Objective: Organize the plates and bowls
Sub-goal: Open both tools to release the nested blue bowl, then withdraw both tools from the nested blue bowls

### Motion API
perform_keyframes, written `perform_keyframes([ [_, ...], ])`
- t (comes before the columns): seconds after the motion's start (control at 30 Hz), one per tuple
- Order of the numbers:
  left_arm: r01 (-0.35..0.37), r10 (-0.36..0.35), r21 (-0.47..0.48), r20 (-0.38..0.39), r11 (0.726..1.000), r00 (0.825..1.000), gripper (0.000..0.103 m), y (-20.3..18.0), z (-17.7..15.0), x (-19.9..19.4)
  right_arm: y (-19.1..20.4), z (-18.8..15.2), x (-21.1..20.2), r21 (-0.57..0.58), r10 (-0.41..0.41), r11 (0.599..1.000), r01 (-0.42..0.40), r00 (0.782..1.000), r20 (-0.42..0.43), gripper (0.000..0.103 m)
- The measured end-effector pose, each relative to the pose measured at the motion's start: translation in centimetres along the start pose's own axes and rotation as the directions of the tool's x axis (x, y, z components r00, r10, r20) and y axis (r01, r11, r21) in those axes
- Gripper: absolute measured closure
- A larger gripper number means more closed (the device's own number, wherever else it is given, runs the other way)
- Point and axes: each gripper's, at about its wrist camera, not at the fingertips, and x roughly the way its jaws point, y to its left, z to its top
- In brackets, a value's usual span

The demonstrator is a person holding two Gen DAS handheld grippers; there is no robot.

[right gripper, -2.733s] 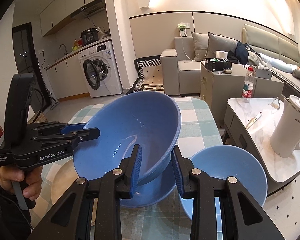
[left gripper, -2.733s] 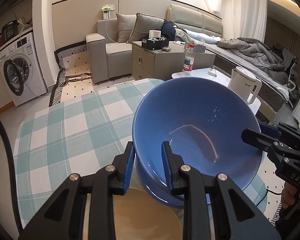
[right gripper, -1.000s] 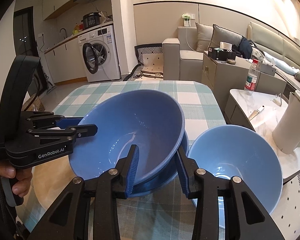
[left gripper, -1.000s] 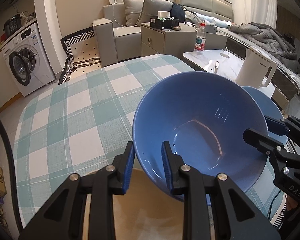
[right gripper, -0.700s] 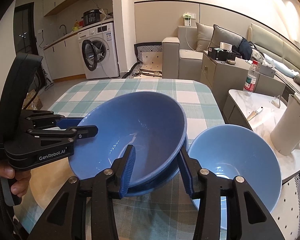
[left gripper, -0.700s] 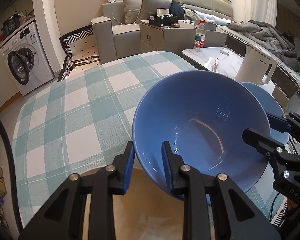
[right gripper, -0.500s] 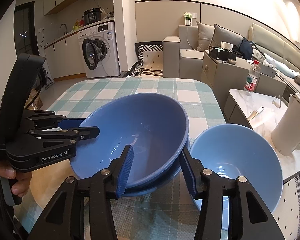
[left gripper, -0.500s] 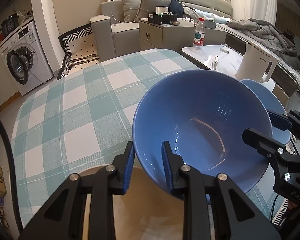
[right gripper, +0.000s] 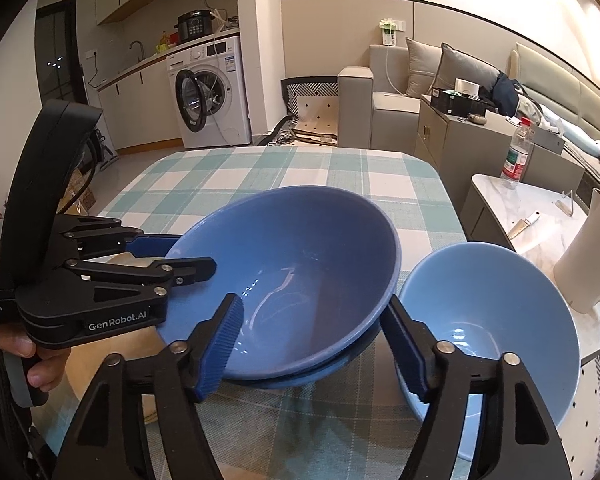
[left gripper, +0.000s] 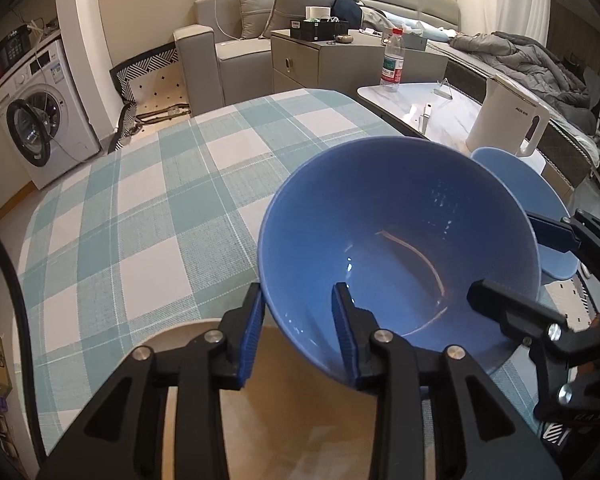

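The dark blue bowl (right gripper: pixel 296 276) sits nested in another dark bowl on the worktop (left gripper: pixel 140 208). Its rim runs between both pairs of fingers. The right gripper (right gripper: pixel 312 344) has just been opening and stands clear; the left gripper (left gripper: pixel 298 328) has eased apart, contact uncertain. The light blue bowl (right gripper: pixel 488 320) lies just right of the dark blue bowl, nearer the right gripper.

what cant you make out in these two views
- Lower blue bowl, right wrist view: only a rim sliver shows; the dark blue bowl nested in it hides the rest.
- Tan plate, left wrist view: mostly covered by the left gripper, cut by the bottom edge.
- Light blue bowl, left wrist view: largely behind the dark bowl and right gripper.
- Kettle, right wrist view: cut by the frame edge.
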Motion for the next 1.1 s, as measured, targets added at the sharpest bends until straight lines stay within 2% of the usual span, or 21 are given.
perform_keyframes([
  [0.1,0.001,-0.001,0.004,-0.009,1.000,1.000,0.056,-0.2,-0.2,0.1,0.0,0.0,-0.1,0.000,-0.001,1.000,0.001,1.000,0.002,0.017],
  [0.17,0.004,-0.004,0.007,-0.009,1.000,1.000,0.052,-0.3,-0.3,0.0,0.0,0.0,-0.2,0.002,0.002,1.000,-0.002,1.000,0.010,0.016],
  [0.3,0.011,-0.012,-0.005,-0.010,1.000,1.000,0.051,-0.1,-0.3,-0.2,0.0,0.1,-0.6,0.006,0.012,1.000,-0.012,1.000,0.022,0.010],
  [0.8,0.020,-0.019,-0.031,0.014,0.999,1.000,0.048,0.2,-0.4,-1.6,-0.2,0.5,-2.7,0.014,0.012,1.000,-0.013,0.997,0.075,0.005],
  [0.83,0.020,-0.020,-0.030,0.017,0.999,1.000,0.047,0.1,-0.4,-1.7,-0.3,0.5,-2.8,0.016,0.010,1.000,-0.012,0.997,0.078,0.005],
  [0.9,0.026,-0.025,-0.031,0.020,0.999,0.999,0.037,-0.1,-0.4,-2.0,-0.7,0.6,-3.2,0.023,0.006,1.000,-0.008,0.996,0.086,0.005],
  [0.97,0.027,-0.027,-0.027,0.027,0.999,0.999,0.020,-0.5,-0.4,-2.3,-1.2,0.6,-3.7,0.032,-0.003,0.999,-0.001,0.995,0.095,0.005],
  [1.1,0.030,-0.030,-0.019,0.034,0.999,0.999,0.020,-1.2,-0.3,-2.7,-2.4,0.7,-4.7,0.056,-0.020,0.998,0.013,0.993,0.113,0.004],
])
